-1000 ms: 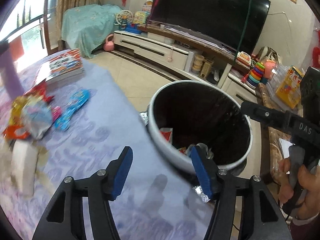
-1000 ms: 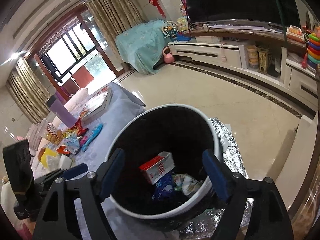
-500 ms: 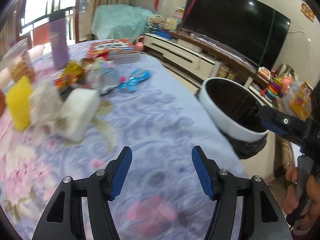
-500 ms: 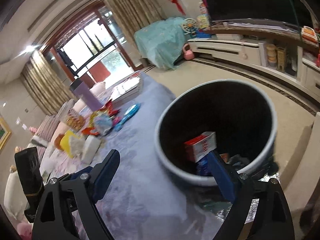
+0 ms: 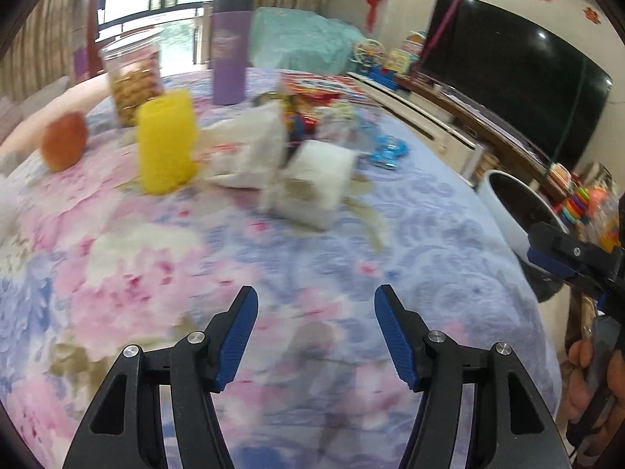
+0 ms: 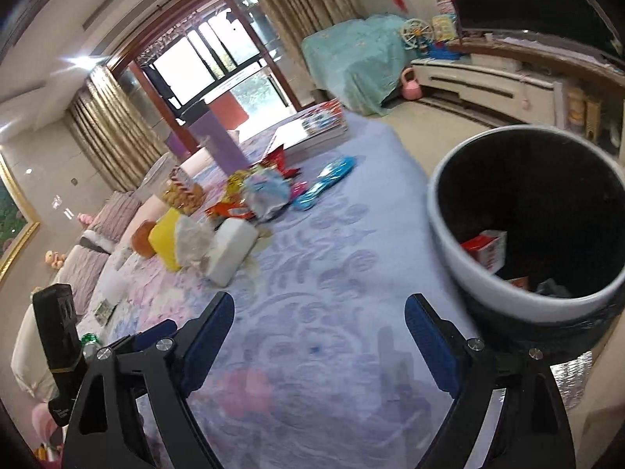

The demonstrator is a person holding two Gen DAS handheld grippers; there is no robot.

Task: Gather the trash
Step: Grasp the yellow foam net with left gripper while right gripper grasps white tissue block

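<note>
A pile of trash lies mid-table on the floral cloth (image 5: 195,273): a white crumpled packet (image 5: 316,187), a white bag (image 5: 250,152), a yellow block (image 5: 166,144), coloured wrappers (image 6: 250,195) and a blue wrapper (image 6: 328,179). My left gripper (image 5: 316,305) hangs open above bare cloth, short of the pile, with nothing between its fingers. My right gripper (image 6: 320,305) is open and empty too, over the cloth beside the white bin (image 6: 449,242). The bin has a black liner and holds a red-and-white carton (image 6: 486,250). The left wrist view is blurred.
A purple cylinder (image 5: 228,51), a clear snack jar (image 5: 134,78) and an orange fruit (image 5: 64,140) stand behind the pile. A stack of books (image 6: 312,125) lies at the far table edge. The bin (image 5: 504,203) stands off the table's right edge. A hand (image 5: 586,371) holds the right gripper.
Both grippers have swung away from the bin toward the pile on the table. The bin has slid to the right of both views. The right jaws stand slightly wider.
</note>
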